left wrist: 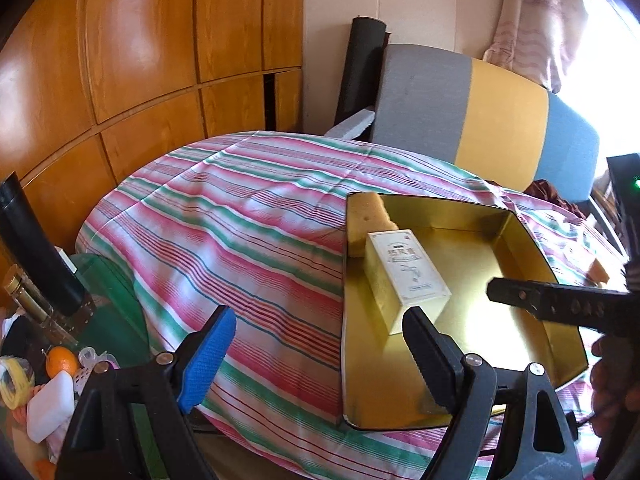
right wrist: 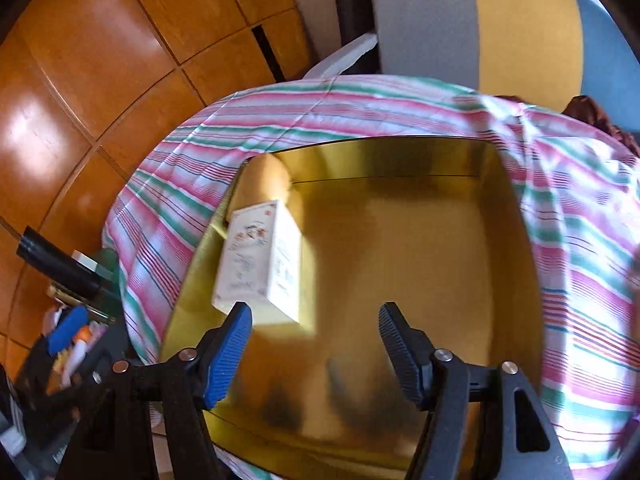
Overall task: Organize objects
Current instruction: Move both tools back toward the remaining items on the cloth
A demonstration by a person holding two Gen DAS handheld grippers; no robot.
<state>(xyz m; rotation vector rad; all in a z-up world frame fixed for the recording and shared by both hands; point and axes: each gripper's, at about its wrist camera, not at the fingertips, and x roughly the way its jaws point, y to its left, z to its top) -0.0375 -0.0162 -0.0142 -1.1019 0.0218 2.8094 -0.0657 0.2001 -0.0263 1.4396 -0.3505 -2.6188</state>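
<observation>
A shallow gold tin tray (left wrist: pixel 520 264) (right wrist: pixel 420 280) lies on the striped cloth. In it a white printed carton (left wrist: pixel 408 272) (right wrist: pixel 260 260) lies at the left side, with a yellow sponge (left wrist: pixel 370 210) (right wrist: pixel 266 178) in the far left corner. My left gripper (left wrist: pixel 320 320) is open and empty, straddling the tray's near left edge. My right gripper (right wrist: pixel 316 316) is open and empty above the tray, just right of the carton; one of its fingers (left wrist: pixel 540 296) shows in the left wrist view. Another sponge piece (left wrist: pixel 598 270) lies on the cloth right of the tray.
The striped cloth (left wrist: pixel 240 220) covers a rounded table. A cluttered side table at the left holds an orange (left wrist: pixel 62 360), a white bar (left wrist: pixel 50 404), a bottle (left wrist: pixel 28 300) and a black tube (left wrist: pixel 36 248). A wooden wardrobe (left wrist: pixel 140 60) and a striped chair (left wrist: pixel 480 112) stand behind.
</observation>
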